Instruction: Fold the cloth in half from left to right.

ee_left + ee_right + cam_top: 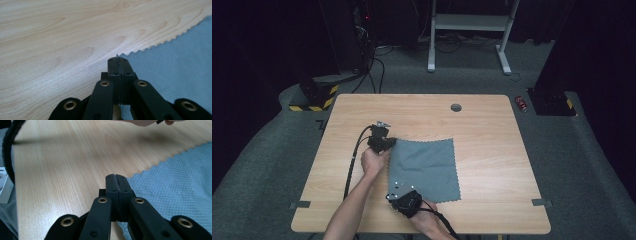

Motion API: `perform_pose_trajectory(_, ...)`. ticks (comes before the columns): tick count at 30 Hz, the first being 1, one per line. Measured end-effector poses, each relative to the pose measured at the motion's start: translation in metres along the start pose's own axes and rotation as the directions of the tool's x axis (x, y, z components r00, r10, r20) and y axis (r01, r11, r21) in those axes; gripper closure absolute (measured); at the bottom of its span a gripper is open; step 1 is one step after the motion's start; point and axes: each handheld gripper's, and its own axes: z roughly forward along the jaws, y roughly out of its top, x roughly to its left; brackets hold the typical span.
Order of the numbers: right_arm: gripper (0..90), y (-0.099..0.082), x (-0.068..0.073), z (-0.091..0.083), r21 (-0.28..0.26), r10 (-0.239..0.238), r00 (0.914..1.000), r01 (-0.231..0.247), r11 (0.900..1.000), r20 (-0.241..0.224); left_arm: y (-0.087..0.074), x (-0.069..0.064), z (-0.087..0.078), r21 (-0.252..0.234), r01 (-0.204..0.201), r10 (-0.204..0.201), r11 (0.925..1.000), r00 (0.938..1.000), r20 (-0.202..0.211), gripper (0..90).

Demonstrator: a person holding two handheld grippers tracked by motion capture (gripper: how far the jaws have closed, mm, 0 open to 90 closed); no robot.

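Both grippers are closed on the grey cloth (pixel 426 167), which lies flat on the wooden table (pixel 492 150), left of its middle and toward the person's edge. Left gripper (pixel 117 60) pinches the far left corner, with the pinked edge caught between its shut jaws; in the high view it sits at that corner (pixel 384 142). Right gripper (pixel 116 177) clamps the near left corner, seen from above at (pixel 399 192). Judging by this matched hold, a fold or lift of the left edge is in hand. To do it well, I would raise both corners together, keep the edge taut between them, and carry it straight across so the scalloped edges meet evenly.
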Motion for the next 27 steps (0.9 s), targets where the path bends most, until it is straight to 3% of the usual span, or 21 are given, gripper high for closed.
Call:
perform_pose_trajectory(12,90.0,0.016,-0.001,-0.008,-0.055,0.016,0.9991,-0.018,0.9983,-0.040,0.013,0.003,-0.024,-0.032,-0.037,0.038,0.9988,0.9992,0.015,89.8)
perform_pose_trajectory(18,90.0,0.031,0.002,-0.012,-0.096,-0.003,0.9977,-0.004,0.9954,-0.068,0.014,0.014,-0.044,-0.046,-0.020,0.020,0.9988,0.9998,0.001,89.9)
perform_pose_trajectory(20,90.0,0.035,0.002,-0.015,-0.121,0.000,0.9969,-0.009,0.9927,-0.079,0.016,0.014,-0.049,-0.052,-0.039,0.038,0.9979,0.9992,-0.013,89.8)
perform_pose_trajectory(23,90.0,0.037,0.002,-0.020,-0.141,-0.006,0.9976,-0.004,0.9901,-0.069,0.017,0.013,-0.049,-0.034,-0.049,0.049,0.9982,0.9986,-0.021,89.8)
perform_pose_trajectory(27,90.0,0.025,-0.003,-0.023,-0.120,0.025,0.9978,-0.032,0.9923,-0.061,0.016,0.007,-0.040,-0.026,-0.055,0.055,0.9982,0.9985,-0.004,89.8)
